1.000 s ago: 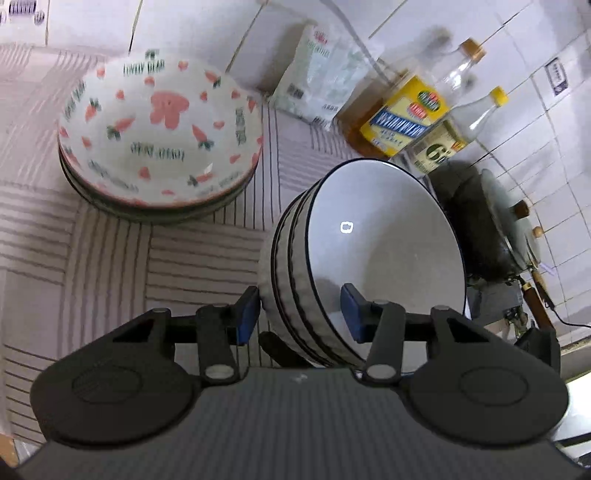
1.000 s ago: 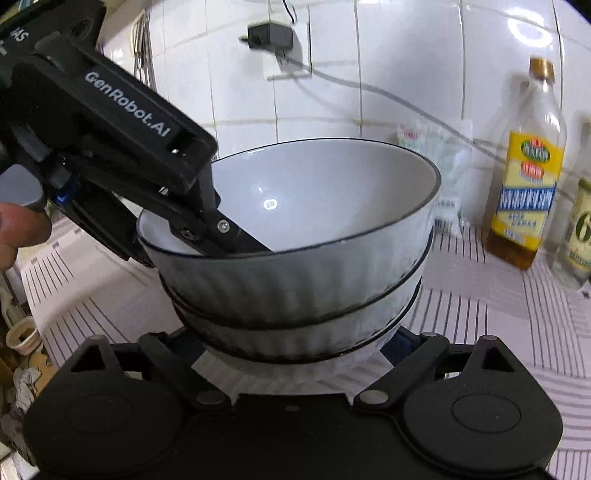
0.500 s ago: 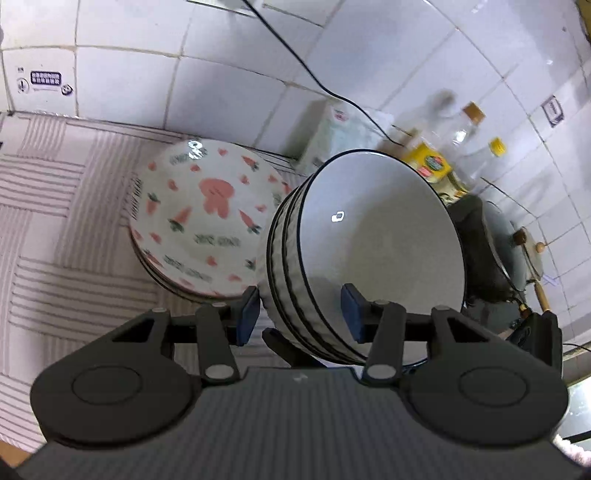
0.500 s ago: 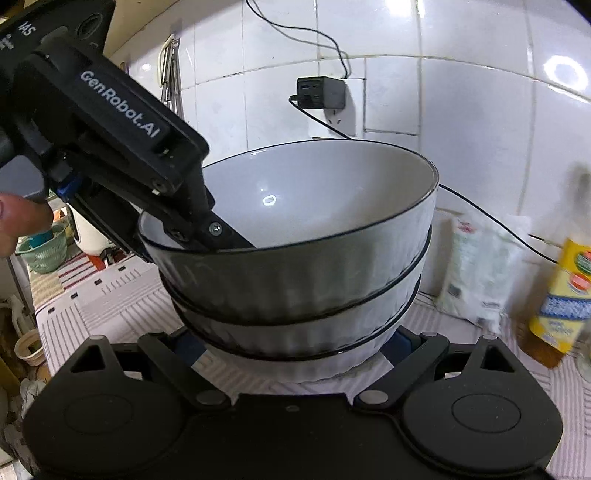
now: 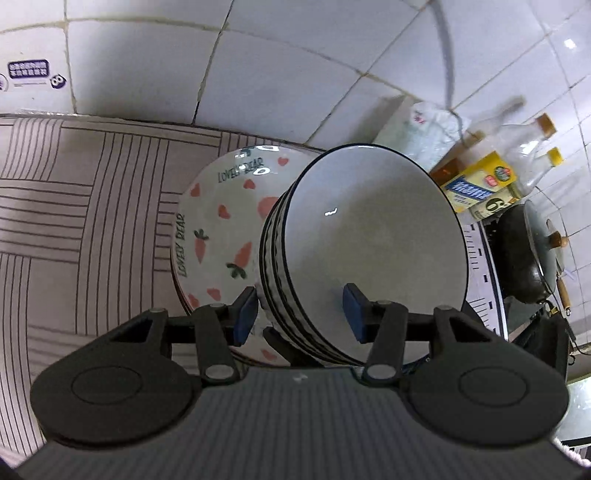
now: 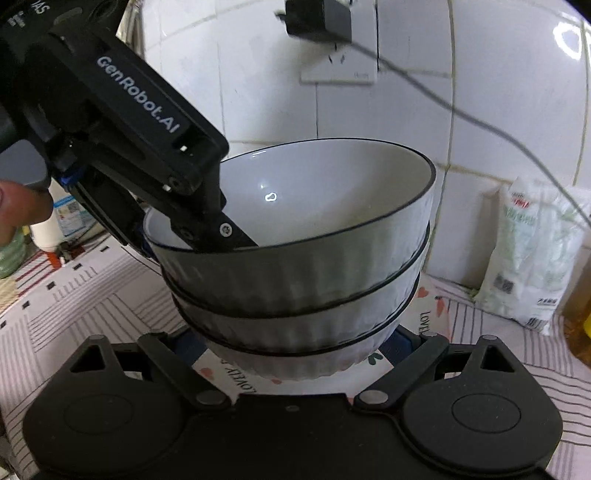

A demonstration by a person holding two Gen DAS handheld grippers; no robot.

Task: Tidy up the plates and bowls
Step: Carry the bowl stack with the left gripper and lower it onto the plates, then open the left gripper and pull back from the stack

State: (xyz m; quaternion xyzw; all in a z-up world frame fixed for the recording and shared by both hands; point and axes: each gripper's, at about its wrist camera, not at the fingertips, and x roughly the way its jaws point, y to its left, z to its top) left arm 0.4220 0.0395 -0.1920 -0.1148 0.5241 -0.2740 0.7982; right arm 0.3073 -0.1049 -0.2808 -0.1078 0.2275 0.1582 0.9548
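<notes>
A stack of three white ribbed bowls with dark rims (image 5: pixel 373 251) (image 6: pixel 295 258) is held in the air by both grippers. My left gripper (image 5: pixel 299 314) is shut on the stack's near rim, one blue pad inside the top bowl and one outside. My right gripper (image 6: pixel 295 343) is shut on the base of the stack from below; its fingertips are hidden behind the bowls. Directly under the bowls lies a stack of carrot-print "Lovely Bear" plates (image 5: pixel 218 236) (image 6: pixel 432 317) on the striped counter cloth.
A white packet (image 6: pixel 532 251) leans on the tiled wall. Oil bottles (image 5: pixel 491 181) and a dark wok with lid (image 5: pixel 532 251) stand to the right. A wall socket with a plug and cable (image 6: pixel 325 22) is above. White containers (image 6: pixel 55 218) stand far left.
Both grippers carried the bowl stack toward the wall; it now hangs over the carrot-print plates, which were off to its left before. The grip on the bowls is unchanged.
</notes>
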